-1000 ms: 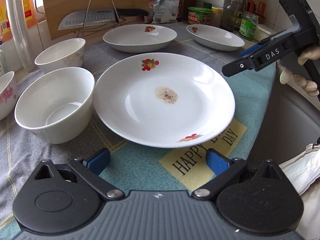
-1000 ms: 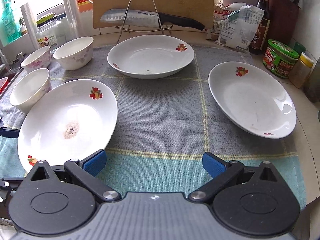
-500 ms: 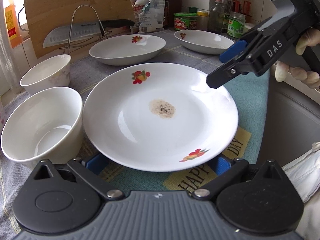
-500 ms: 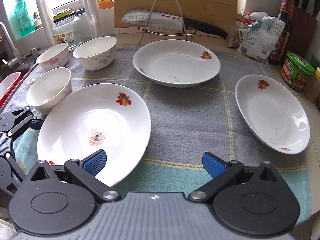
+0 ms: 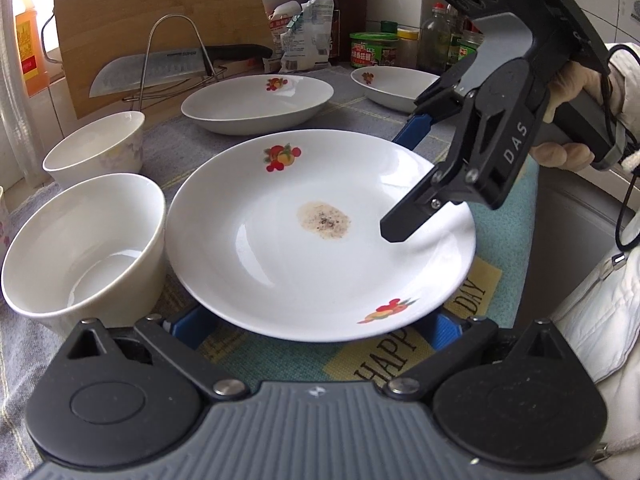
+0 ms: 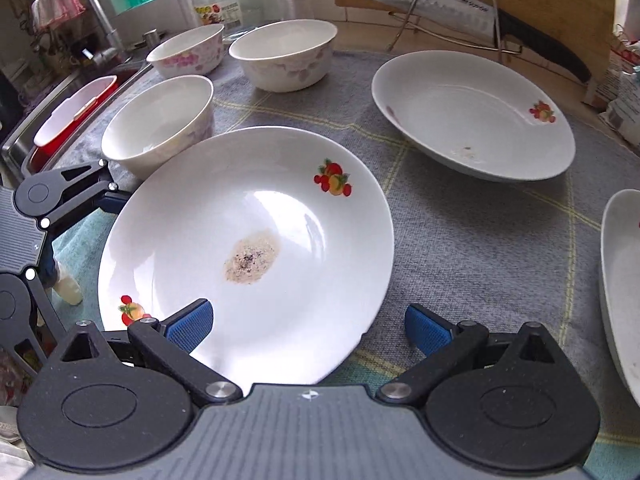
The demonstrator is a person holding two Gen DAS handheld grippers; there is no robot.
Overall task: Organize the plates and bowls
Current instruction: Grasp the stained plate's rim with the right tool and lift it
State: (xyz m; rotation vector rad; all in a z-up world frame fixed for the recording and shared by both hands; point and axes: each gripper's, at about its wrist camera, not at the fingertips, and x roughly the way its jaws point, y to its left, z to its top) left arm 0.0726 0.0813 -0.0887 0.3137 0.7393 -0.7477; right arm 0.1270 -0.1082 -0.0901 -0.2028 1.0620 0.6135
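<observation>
Starting at your left in the right wrist view, three bowls sit apart on the grey cloth (image 6: 460, 248): the floral bowl (image 6: 186, 54) nearest the sink, the pale bowl (image 6: 284, 54) beside it, and the plain white bowl (image 6: 158, 122) in front, touching or nearly touching the stained plate (image 6: 248, 248). None is nested yet.

Your left gripper (image 5: 320, 326) has its jaws spread as wide as they go, one blue pad either side of the plate's near rim and tucked beneath it; they have just been opening, and nothing is pinched. The plate rests on the cloth.

Your right gripper (image 6: 308, 324) is also spread, one pad over the plate's inside, the other off its rim over the cloth. It grips nothing.

Further right, the deep plate (image 6: 476, 116) lies by the knife rack (image 6: 452, 8), and a third plate (image 6: 622, 280) sits at the edge, each well apart.

So I judge the task barely begun: no stack of plates or bowls exists, and everything is left to gather.
</observation>
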